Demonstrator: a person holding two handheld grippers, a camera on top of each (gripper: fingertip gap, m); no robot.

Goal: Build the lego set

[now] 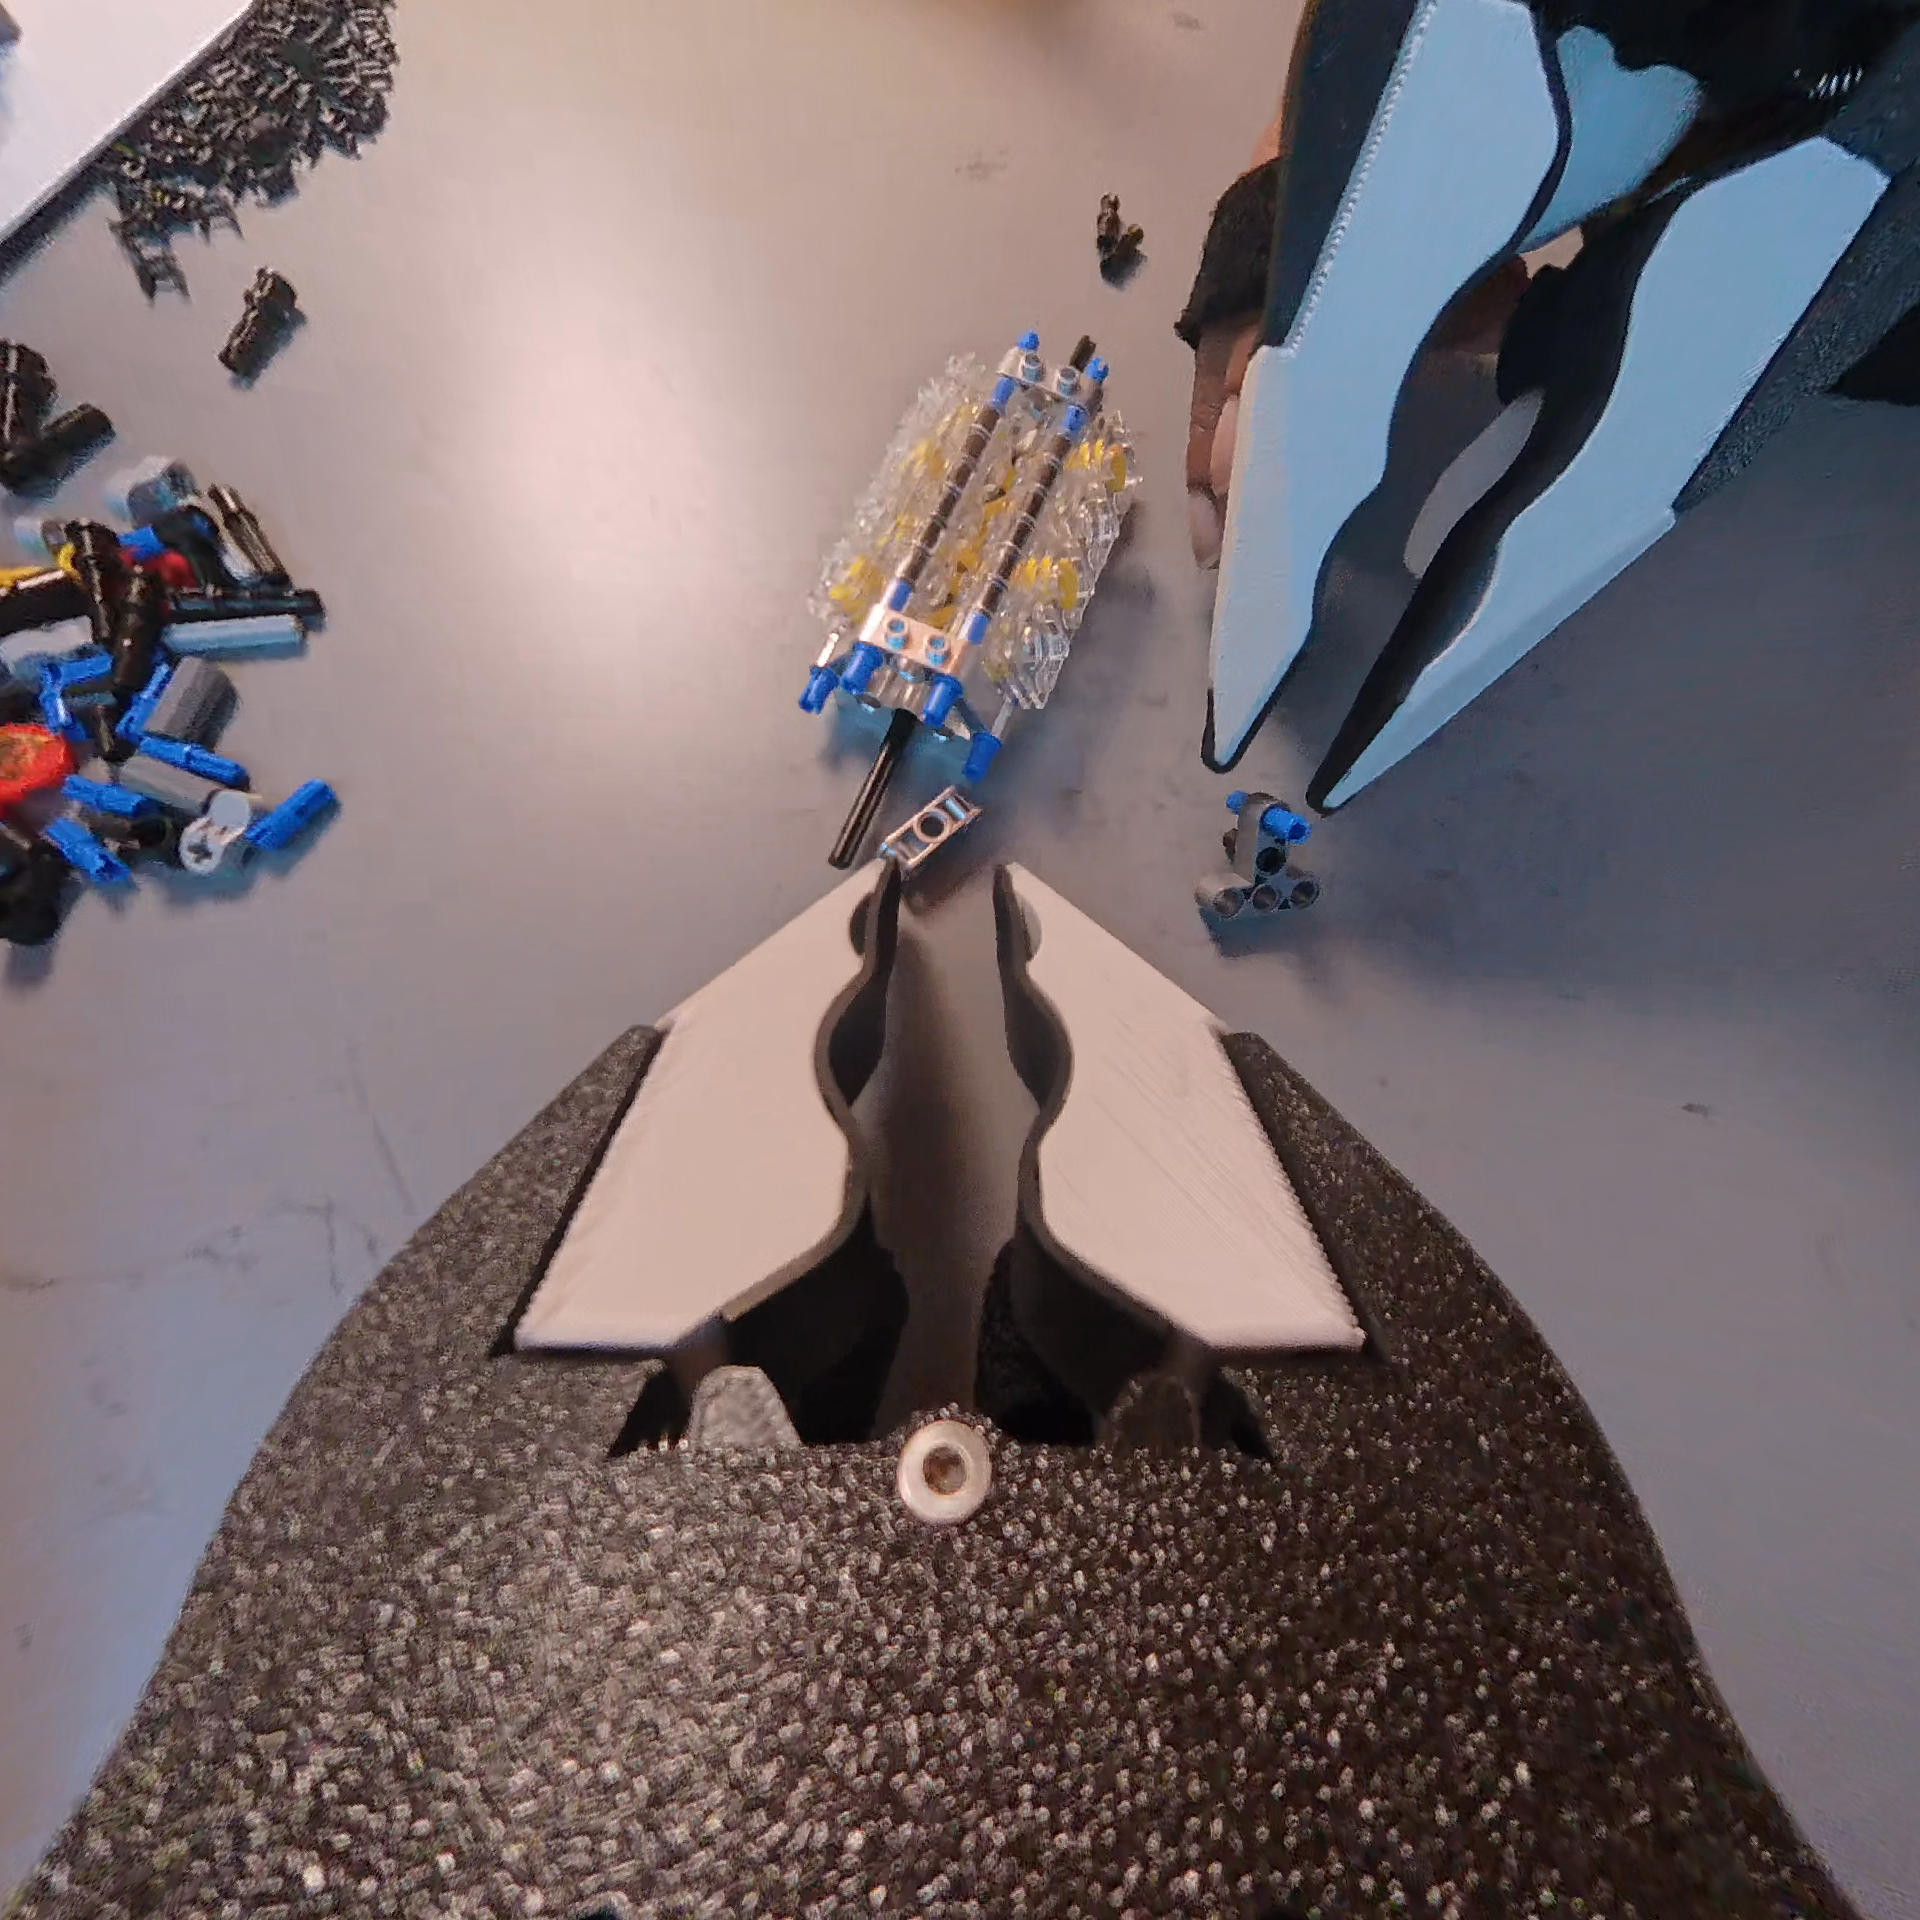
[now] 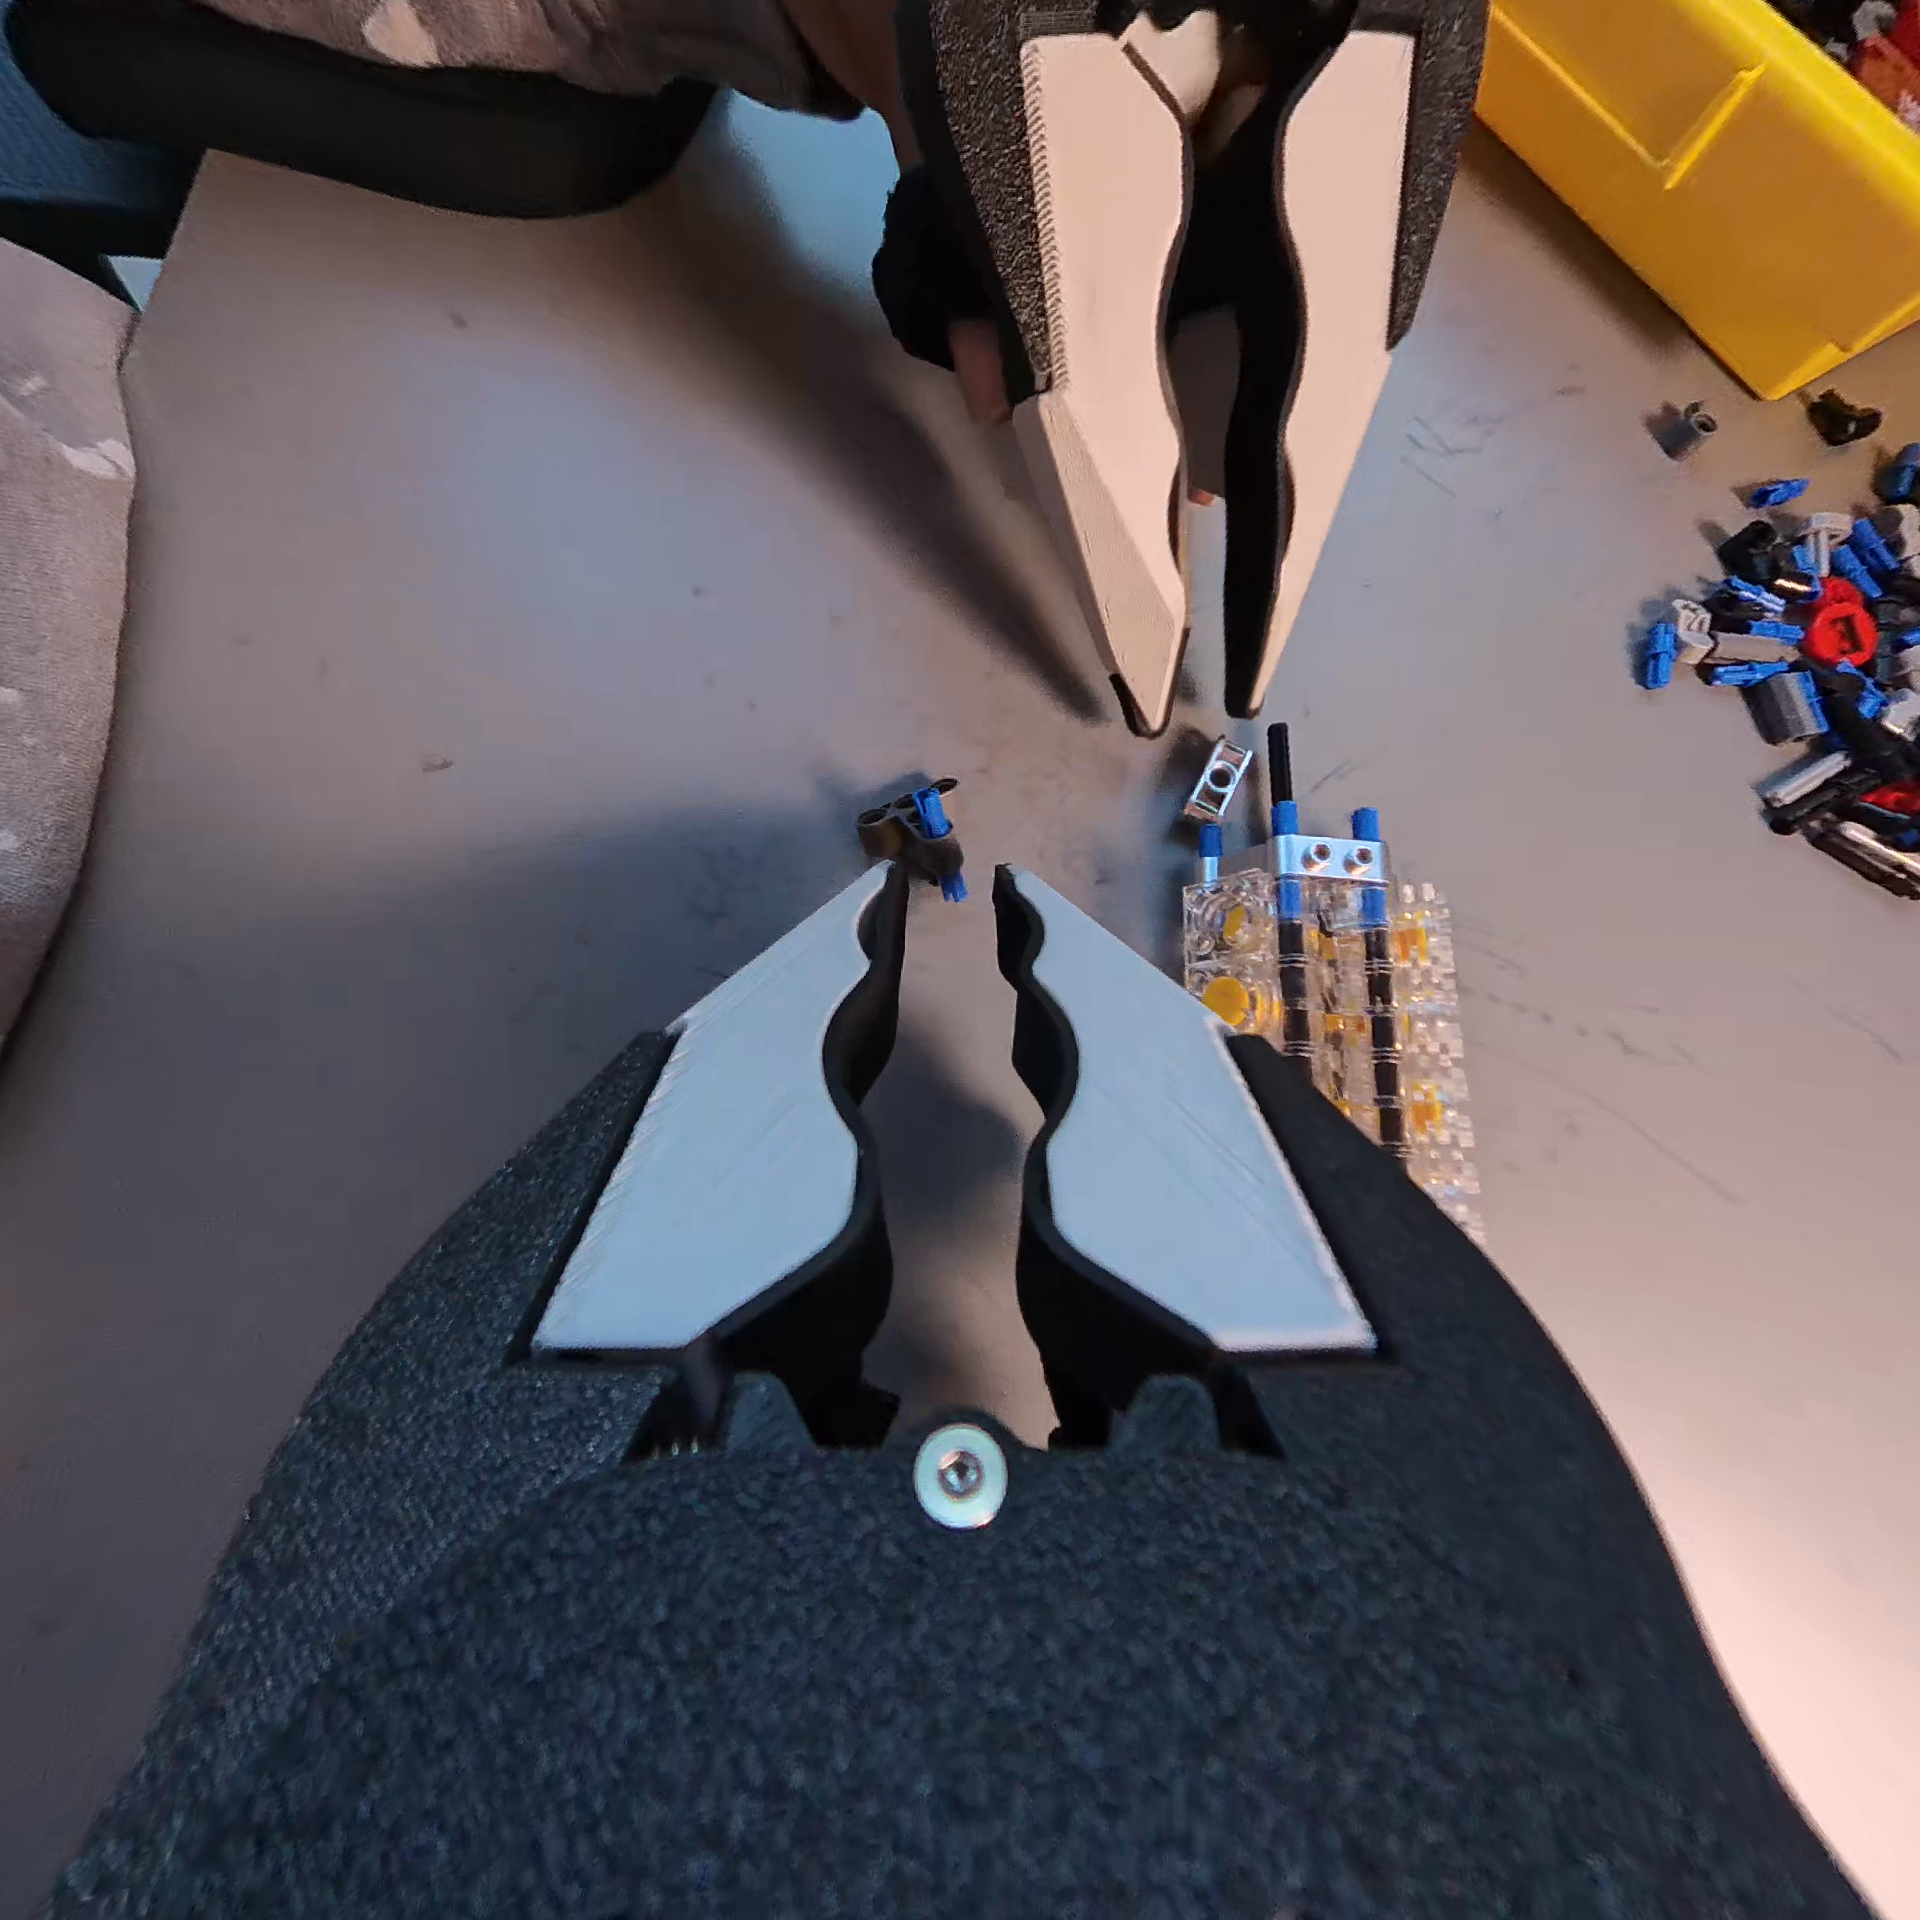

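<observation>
Left wrist view: the left gripper (image 1: 943, 883) hangs with jaws slightly parted and empty, its tips just short of a small silver flat plate with holes (image 1: 932, 829) lying mid-bench. Beside that plate lies a clear-and-yellow brick assembly with black axles and blue pins (image 1: 982, 545), one axle jutting toward the gripper. A nudge from the tips could skate the loose plate under that axle. A heap of blue, grey and black loose parts (image 1: 135, 717) sits toward the bench's left edge.

Right wrist view: the right gripper (image 2: 948, 883) is open and empty, its tips flanking a small dark connector with blue pins (image 2: 920, 831). Closing off-centre could flick it away across the grey bench (image 2: 520, 623); the assembly lies close against the right finger and might be shoved.
</observation>
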